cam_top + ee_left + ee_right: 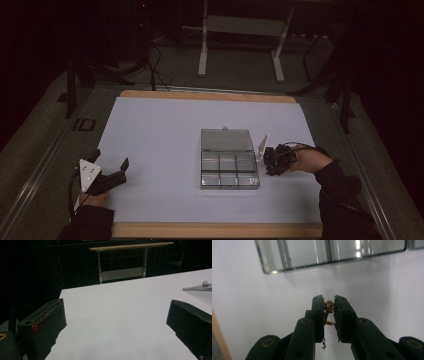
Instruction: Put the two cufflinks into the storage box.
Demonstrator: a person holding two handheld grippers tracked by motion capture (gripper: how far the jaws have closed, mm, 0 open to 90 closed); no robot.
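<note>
One small gold-coloured metal piece, pinched at the tips of your right gripper!
Your right gripper view catches that glint just short of the clear compartment box; the high view shows its lid laid open and six compartments, contents unclear. Your left gripper hovers spread wide near the table edge.
</note>
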